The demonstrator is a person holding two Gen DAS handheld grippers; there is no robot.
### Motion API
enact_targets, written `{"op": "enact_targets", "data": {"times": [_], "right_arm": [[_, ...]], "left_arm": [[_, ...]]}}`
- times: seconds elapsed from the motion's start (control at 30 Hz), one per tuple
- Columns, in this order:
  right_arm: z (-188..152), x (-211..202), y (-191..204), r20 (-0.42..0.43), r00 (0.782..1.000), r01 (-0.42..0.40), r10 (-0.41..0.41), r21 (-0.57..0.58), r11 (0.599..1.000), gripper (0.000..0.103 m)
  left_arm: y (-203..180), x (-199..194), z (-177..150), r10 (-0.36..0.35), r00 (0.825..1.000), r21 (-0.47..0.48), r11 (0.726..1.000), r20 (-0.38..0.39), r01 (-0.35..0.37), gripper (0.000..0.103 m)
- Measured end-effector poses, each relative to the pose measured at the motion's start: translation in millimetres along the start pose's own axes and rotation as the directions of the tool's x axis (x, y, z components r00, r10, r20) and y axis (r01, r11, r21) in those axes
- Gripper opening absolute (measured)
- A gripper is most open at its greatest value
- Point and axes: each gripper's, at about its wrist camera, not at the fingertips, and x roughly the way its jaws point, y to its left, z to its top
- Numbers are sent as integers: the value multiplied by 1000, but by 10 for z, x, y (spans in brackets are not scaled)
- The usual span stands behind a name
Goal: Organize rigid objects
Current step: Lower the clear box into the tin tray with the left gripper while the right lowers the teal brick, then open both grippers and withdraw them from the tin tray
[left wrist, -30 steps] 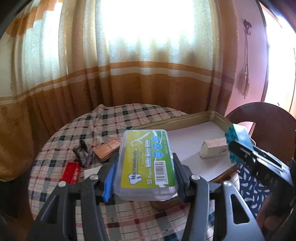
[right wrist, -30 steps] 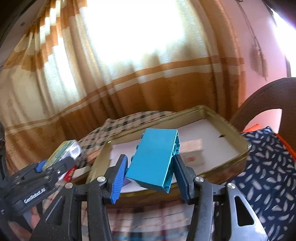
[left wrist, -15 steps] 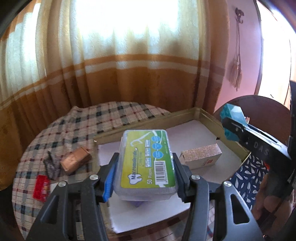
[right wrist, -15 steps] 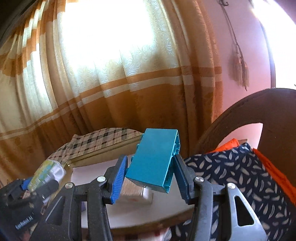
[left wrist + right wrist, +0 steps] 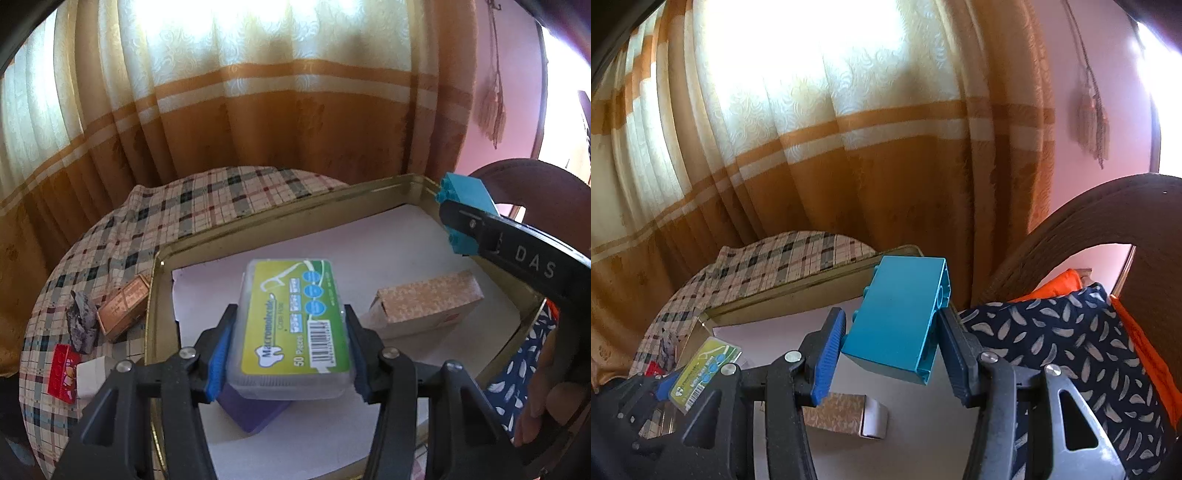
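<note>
Carrying two rigid items above a gold-rimmed tray (image 5: 373, 192).
Left hand-held gripper (image 5: 288, 354) clamps a floss-pick box (image 5: 291, 325) by its long sides: light, stiff, probably slick plastic. Right hand-held gripper (image 5: 892, 354) pinches a teal brick (image 5: 897, 317), tilted, hard. Tray rests on a plaid-covered surface (image 5: 207, 210); curtains (image 5: 812, 129) behind.

The clear floss-pick box (image 5: 291, 325) carries a green-yellow label reading "50 Pieces" beside a barcode, its brand word too blurred to spell with certainty, while at three o'clock the right claw (image 5: 465, 221) bears white letters "DAS".
</note>
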Motion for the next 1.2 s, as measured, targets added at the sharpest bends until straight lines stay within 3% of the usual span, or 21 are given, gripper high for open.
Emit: {"op": "enact_targets", "data": {"times": [0.37,0.43,0.47,0.5,0.53,0.67,0.9,1.2], "right_arm": [[-11,127,79,-43,999,-22,21,-25,999,54],[-20,131,80,-46,998,-31,30,-18,999,59],[-17,122,73,-47,999,-27,27,-9,1000,73],[-18,101,60,-43,999,-24,24,5,1000,79],[-21,57,44,-28,999,-41,42,23,999,81],[-75,-176,-8,55,996,-71,66,105,992,88],[-312,-457,48,138,988,-102,72,221,970,89],[-494,-582,320,150,984,-130,100,208,970,89]], "left_arm": [[-44,190,-14,23,998,-12,1000,-54,-24,56],[-48,174,-7,39,998,-11,999,-51,-40,73],[-54,140,-4,42,998,-8,999,-39,-42,86],[-62,80,5,54,998,-1,999,-13,-54,100],[-65,20,9,75,997,5,997,16,-75,103],[-30,-155,-8,94,992,8,995,83,-95,103],[107,-303,-130,122,983,0,992,139,-124,103],[407,-470,-255,143,977,-53,989,155,-137,103]]}}
